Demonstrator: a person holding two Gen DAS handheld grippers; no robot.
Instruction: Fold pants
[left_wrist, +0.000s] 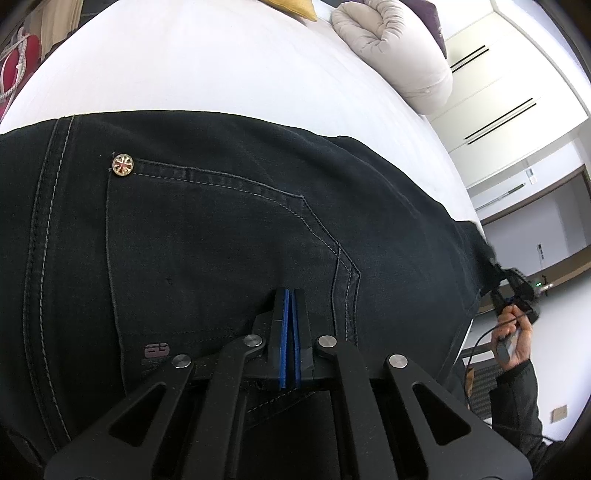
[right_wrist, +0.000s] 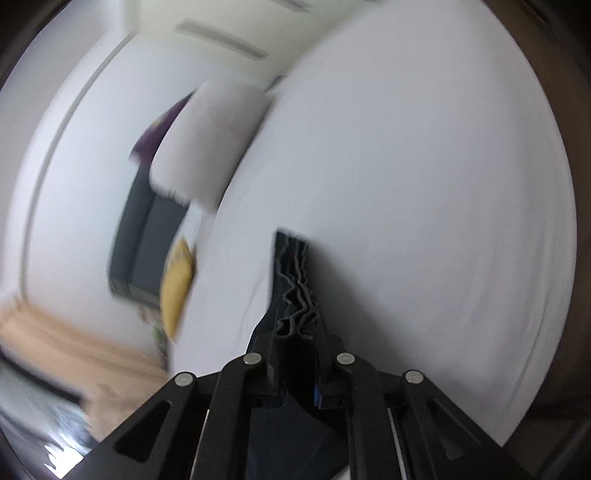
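Note:
Dark black jeans (left_wrist: 207, 236) lie spread across the white bed (left_wrist: 207, 62), back pocket and a metal rivet (left_wrist: 122, 164) facing up. My left gripper (left_wrist: 290, 295) rests on the jeans at the pocket's lower edge, its blue pads pressed together with no cloth visibly between them. My right gripper (right_wrist: 295, 295) is shut on a bunched, wavy edge of the jeans (right_wrist: 295, 280) and holds it over the bed (right_wrist: 424, 184). The right gripper also shows in the left wrist view (left_wrist: 517, 291), at the far right end of the jeans, gripping the cloth there.
A folded grey-white duvet (left_wrist: 399, 48) and a yellow cushion (left_wrist: 295, 7) lie at the far end of the bed. The same duvet (right_wrist: 210, 144) and cushion (right_wrist: 177, 280) appear blurred in the right wrist view. White wardrobe doors (left_wrist: 498, 92) stand beyond the bed's right edge.

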